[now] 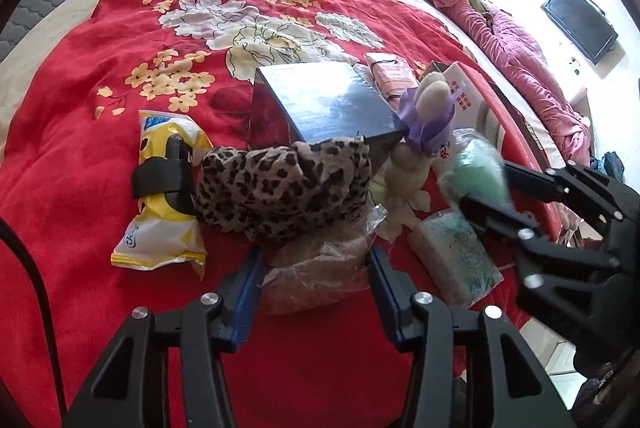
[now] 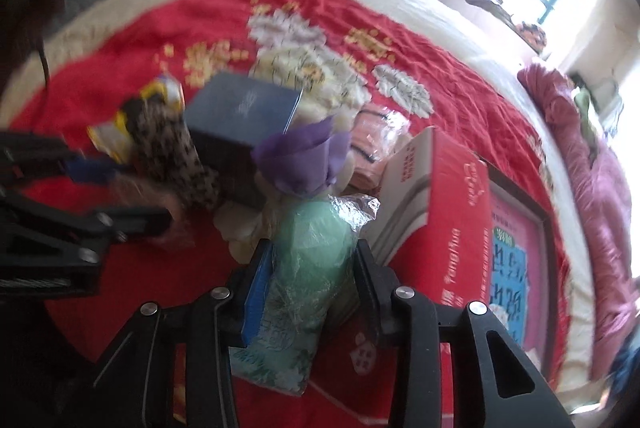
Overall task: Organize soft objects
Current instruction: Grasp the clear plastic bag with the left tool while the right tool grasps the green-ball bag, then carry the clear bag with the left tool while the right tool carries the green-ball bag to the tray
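Note:
On the red floral blanket (image 1: 80,132) lies a pile of soft things. My left gripper (image 1: 316,260) is closed around a brown fluffy item in a clear bag (image 1: 320,268), just below a leopard-print cloth (image 1: 280,184). My right gripper (image 2: 312,264) is shut on a green soft item in a clear plastic bag (image 2: 316,248), held above the blanket; it also shows in the left wrist view (image 1: 472,168). A cream plush toy with a purple bow (image 1: 424,124) leans on a dark blue box (image 1: 332,100).
A yellow snack bag (image 1: 164,196) with a black clip lies left of the leopard cloth. A wrapped green-white pack (image 1: 456,256) lies to the right. A red carton (image 2: 448,212) and a framed picture (image 2: 508,260) lie to the right. A pink quilt (image 1: 520,56) lies along the bed's far side.

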Demonstrator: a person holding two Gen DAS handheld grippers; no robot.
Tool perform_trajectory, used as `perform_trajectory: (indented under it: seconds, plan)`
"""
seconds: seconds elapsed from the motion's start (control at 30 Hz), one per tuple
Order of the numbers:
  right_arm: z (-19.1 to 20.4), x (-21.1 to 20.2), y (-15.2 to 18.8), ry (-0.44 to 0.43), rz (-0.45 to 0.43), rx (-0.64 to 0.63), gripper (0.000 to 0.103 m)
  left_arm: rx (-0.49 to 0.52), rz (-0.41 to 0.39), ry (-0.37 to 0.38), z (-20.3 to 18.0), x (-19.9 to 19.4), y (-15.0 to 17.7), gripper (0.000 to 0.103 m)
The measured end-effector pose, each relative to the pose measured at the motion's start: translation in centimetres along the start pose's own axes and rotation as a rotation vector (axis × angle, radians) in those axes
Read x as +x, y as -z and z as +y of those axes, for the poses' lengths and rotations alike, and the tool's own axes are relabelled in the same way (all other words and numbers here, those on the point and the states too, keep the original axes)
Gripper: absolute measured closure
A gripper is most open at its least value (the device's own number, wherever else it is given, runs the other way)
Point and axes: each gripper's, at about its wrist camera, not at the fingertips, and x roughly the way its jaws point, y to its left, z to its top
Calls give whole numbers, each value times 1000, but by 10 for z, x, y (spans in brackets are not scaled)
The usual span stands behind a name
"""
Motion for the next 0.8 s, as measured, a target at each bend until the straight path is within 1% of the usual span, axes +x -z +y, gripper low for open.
perform_trajectory:
  seconds: [0.13, 0.2, 0.57, 0.8]
  plan:
    - [-9, -16, 3, -62, -36, 85, 62, -15, -6, 8, 3, -8, 4, 53]
    - [-9, -20, 4, -75, -41, 96, 62, -15, -13, 6, 4, -14, 6, 53]
    - [-4, -50, 10, -78, -79, 107, 62, -2, -94, -38, -11, -60, 8, 53]
    - [-13, -90, 12, -62, -150, 133, 62, 25, -178, -66, -36, -103, 4, 53]
